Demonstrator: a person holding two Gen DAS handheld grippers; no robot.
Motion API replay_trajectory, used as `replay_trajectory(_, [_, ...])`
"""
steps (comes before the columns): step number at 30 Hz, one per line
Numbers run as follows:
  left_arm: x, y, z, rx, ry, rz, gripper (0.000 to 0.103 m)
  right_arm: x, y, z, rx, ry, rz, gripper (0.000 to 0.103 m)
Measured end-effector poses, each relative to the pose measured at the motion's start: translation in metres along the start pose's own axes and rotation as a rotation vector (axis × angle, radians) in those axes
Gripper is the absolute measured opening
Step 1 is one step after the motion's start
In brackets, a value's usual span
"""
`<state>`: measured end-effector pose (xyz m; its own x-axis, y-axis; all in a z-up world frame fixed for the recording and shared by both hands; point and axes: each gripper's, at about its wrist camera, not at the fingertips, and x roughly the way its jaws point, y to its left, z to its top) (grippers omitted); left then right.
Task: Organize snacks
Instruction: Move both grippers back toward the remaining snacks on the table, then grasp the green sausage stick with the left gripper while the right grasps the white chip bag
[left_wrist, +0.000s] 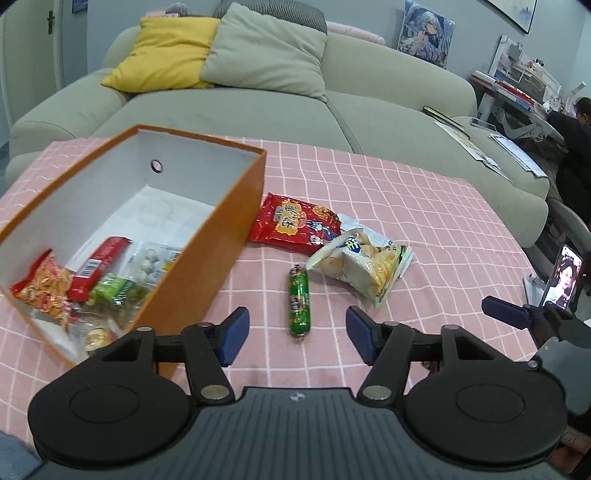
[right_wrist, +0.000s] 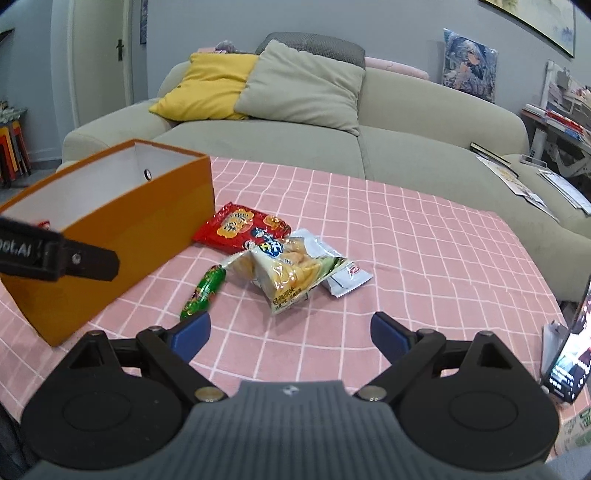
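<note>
Both grippers are hovering over the pink checked tablecloth (left_wrist: 424, 192), and neither one has hold of anything. The left gripper (left_wrist: 297, 338) has its blue pads spread apart, and the green sausage stick (left_wrist: 299, 302) lies on the cloth just beyond the gap between them, lined up roughly lengthwise with the way the gripper points. It isn't touching either pad.

The right gripper (right_wrist: 290, 334) is spread even wider and is empty too. From its camera the same sausage sits off to the near left, right by its left pad, while the clear bag of yellow puffs (right_wrist: 284, 273) lies a bit farther out and closer to the middle. A small silver packet (right_wrist: 347, 278) pokes out from under that bag on the right, and the red snack bag (right_wrist: 242, 230) lies behind it, close to the orange box (right_wrist: 122, 236).

The box stands on the left side of the table, open at the top with white walls inside. Its near end already holds a few snacks: an orange-red bag (left_wrist: 46, 290), a red bar with a barcode (left_wrist: 98, 267), a green packet (left_wrist: 112, 290) and a clear pack of pale round things (left_wrist: 151, 266).

As for writing, the loose bags have big Chinese characters, but I honestly can't make them out at this blur. The left gripper's arm in the right camera shows part of a logo ending in "ot.AI". A phone (left_wrist: 563, 282) is propped at the right edge of the table, playing a video.
</note>
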<state>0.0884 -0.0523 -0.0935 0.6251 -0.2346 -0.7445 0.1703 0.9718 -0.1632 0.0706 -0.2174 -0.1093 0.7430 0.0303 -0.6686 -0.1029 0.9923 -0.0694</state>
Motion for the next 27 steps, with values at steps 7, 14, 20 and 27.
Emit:
replay_trajectory(7, [0.033,-0.007,0.009,0.028,0.059,0.0,0.062,0.028,-0.003,0.008,-0.127,-0.009,0.014,0.085])
replay_trajectory(14, [0.066,-0.009,0.021,0.027,0.118,-0.02,0.056,0.064,-0.011,0.029,-0.228,-0.015,0.085,0.085])
replay_trajectory(20, [0.091,-0.007,0.029,0.013,0.162,-0.02,0.051,0.1,-0.018,0.043,-0.31,0.035,0.145,0.085])
replay_trajectory(27, [0.116,-0.007,0.032,0.006,0.21,-0.014,0.049,0.13,-0.027,0.047,-0.293,0.116,0.212,0.084])
